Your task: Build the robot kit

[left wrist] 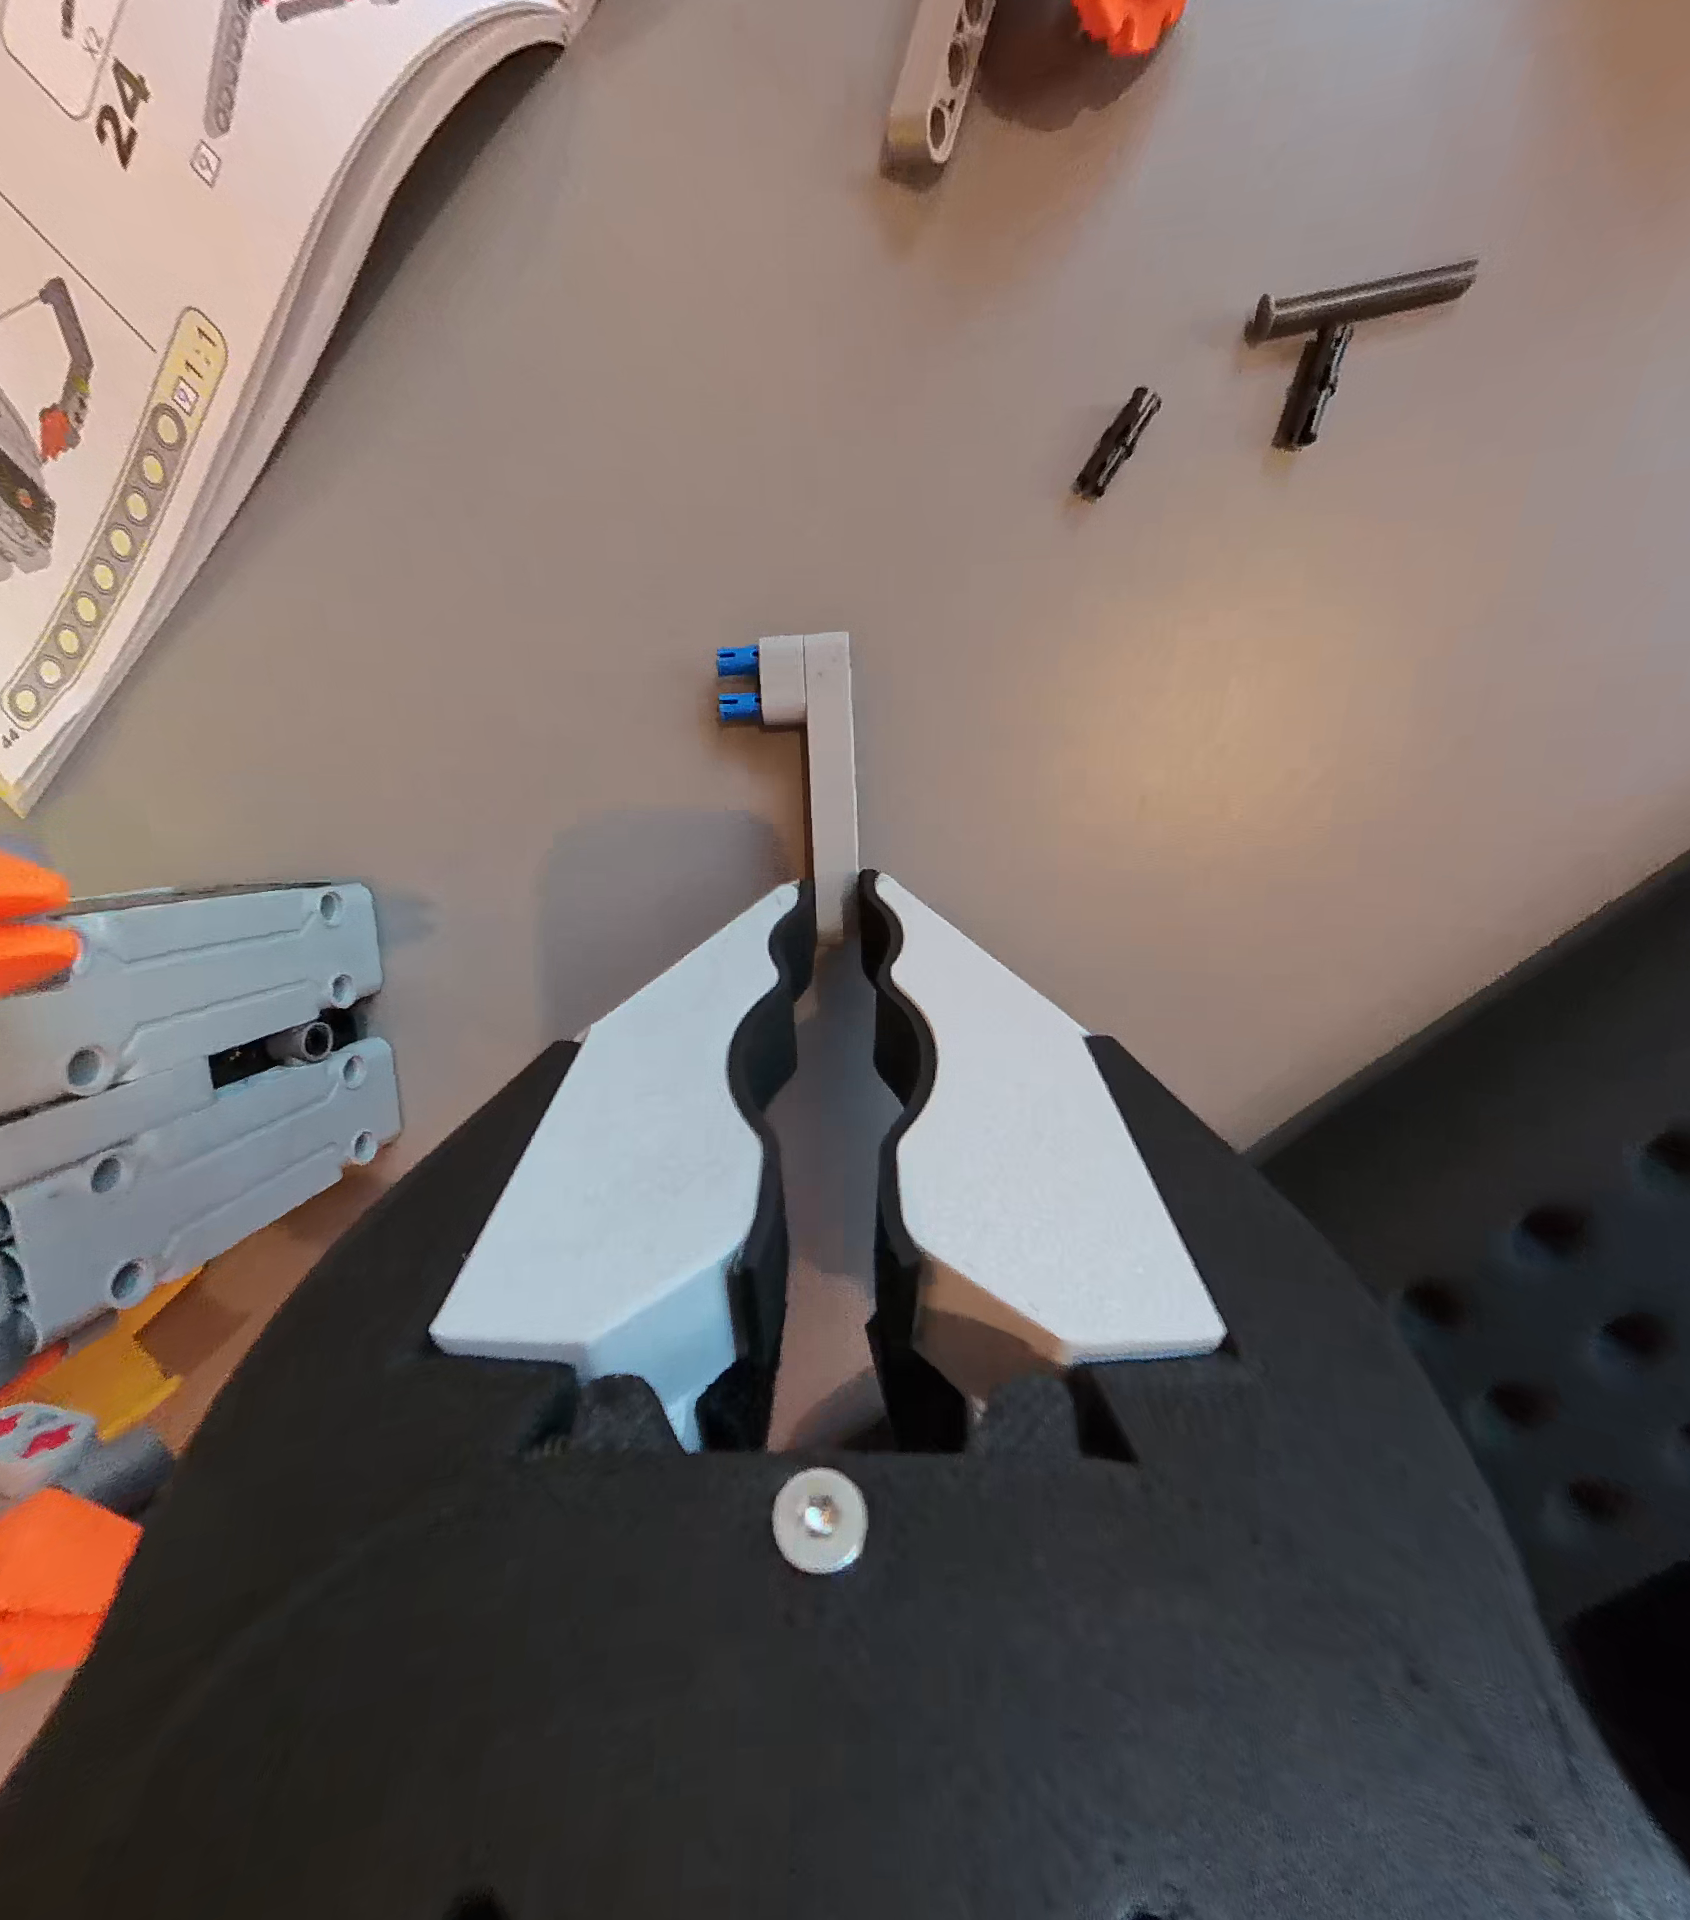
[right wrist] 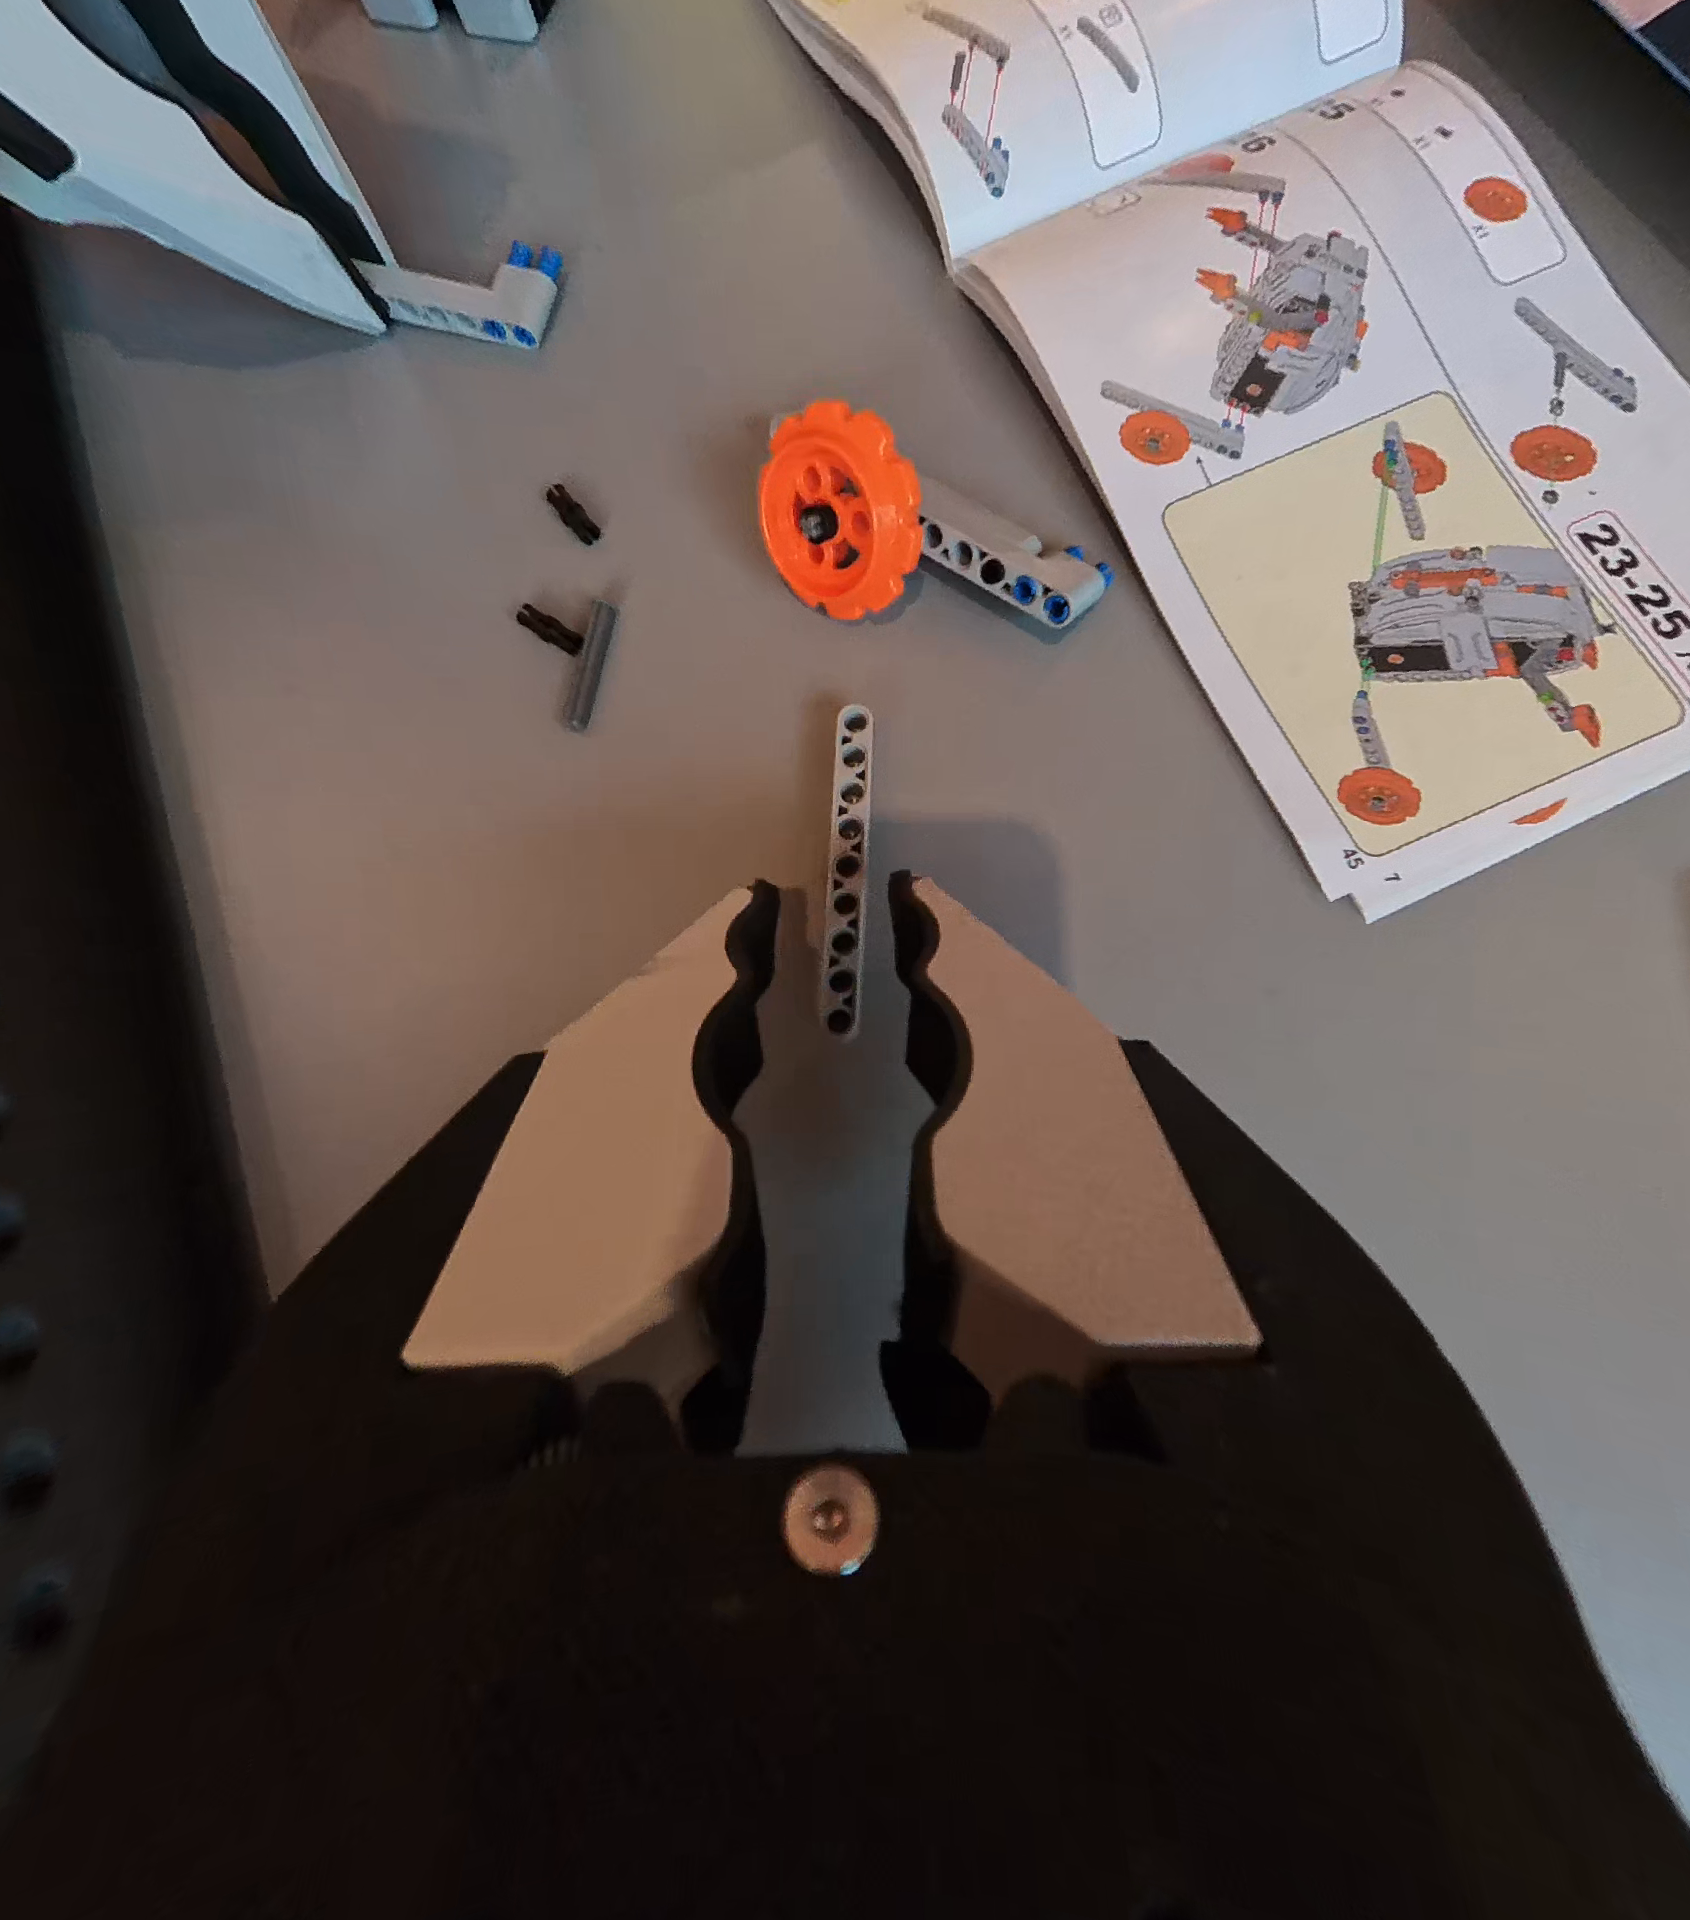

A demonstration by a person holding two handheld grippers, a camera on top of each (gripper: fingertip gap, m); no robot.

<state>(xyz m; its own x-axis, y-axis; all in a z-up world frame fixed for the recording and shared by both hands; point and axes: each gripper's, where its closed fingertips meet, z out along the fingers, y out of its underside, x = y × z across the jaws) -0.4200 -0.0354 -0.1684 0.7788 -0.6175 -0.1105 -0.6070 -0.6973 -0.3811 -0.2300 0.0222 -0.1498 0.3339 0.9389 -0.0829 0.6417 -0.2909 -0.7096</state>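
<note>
The left gripper (left wrist: pixel 836 896) pinches only the very end of a light grey L-shaped plastic beam with blue pegs (left wrist: pixel 828 748), so the beam could twist or slip out if it bumps something. The right gripper (right wrist: pixel 836 894) has a long, thin grey plastic beam with a row of holes (right wrist: pixel 847 868) between its fingers (right wrist: pixel 986 1091). That beam looks set on its thin edge, so a nudge could tip it over.

The left fingers are closed tight on the L-shaped beam, which sticks out over the grey desk (left wrist: pixel 1184 727). The right fingers are a little open, one on each side of the long beam. I cannot tell if they touch it.

An orange plastic toothed wheel (right wrist: pixel 836 511) and small black pins (right wrist: pixel 573 513) lie nearby.
</note>
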